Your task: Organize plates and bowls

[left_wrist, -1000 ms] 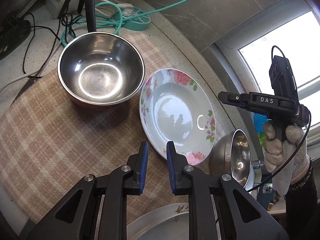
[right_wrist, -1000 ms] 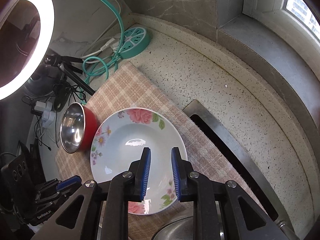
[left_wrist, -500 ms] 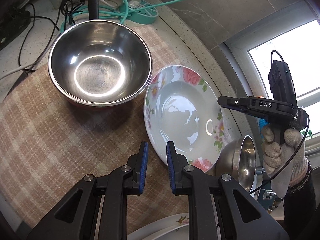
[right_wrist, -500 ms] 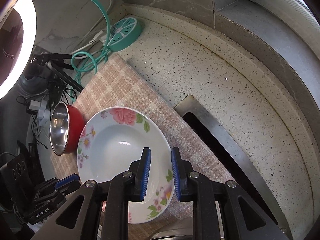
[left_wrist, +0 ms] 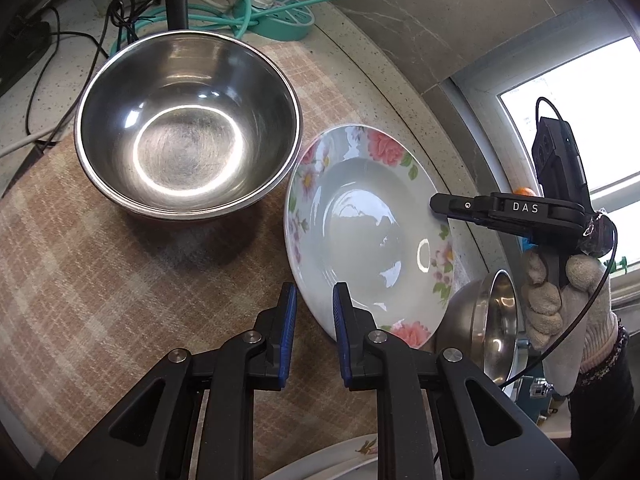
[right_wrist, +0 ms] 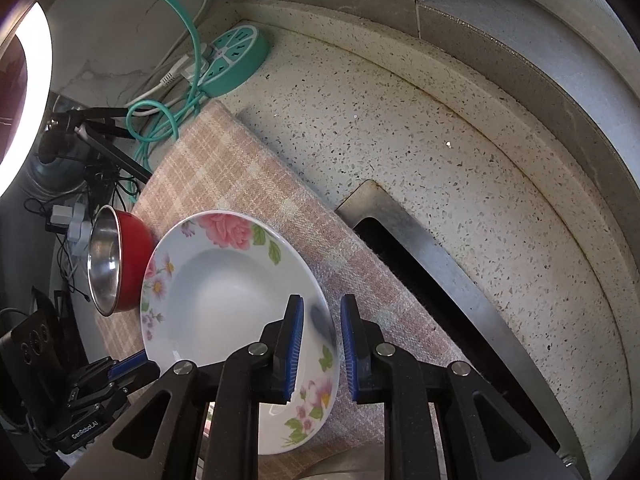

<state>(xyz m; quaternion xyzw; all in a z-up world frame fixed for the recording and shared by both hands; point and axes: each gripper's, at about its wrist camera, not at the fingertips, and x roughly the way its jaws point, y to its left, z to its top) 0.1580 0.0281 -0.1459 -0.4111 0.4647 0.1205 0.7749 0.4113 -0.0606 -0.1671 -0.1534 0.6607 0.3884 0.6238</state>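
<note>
Your right gripper (right_wrist: 319,344) now straddles the near rim of the flowered plate (right_wrist: 224,292), one blue pad inside the rim and one outside, and its jaws are closing; a narrow gap still shows on each side of the rim, so the pinch is not yet made. A second ago that gripper hung higher, with the plate lying wholly ahead of its tips; it has since sunk until the rim sits between the pads. The plate itself has not shifted: it lies flat on the checked cloth (right_wrist: 224,168), near the cloth's edge beside the dark slot in the speckled worktop (right_wrist: 420,160).

Your left gripper (left_wrist: 315,340) has eased slightly closer to the plate's opposite rim and hovers just beside it, jaws nearly pressed together with only cloth showing between them. It holds nothing.

Beyond the plate stands the large steel bowl (left_wrist: 188,120), red on the outside, its rim just beside the plate's. A smaller steel bowl (left_wrist: 494,320) lies tipped on its side near your gloved right hand (left_wrist: 560,300), and the rim of another plate (left_wrist: 340,460) peeks in at the bottom of the left view.

The lift of the flowered plate looks about to start. Likely destination is that other plate, though nothing here confirms it. A glazed rim is slippery, so the pinch wants to seat fully before you raise it.
</note>
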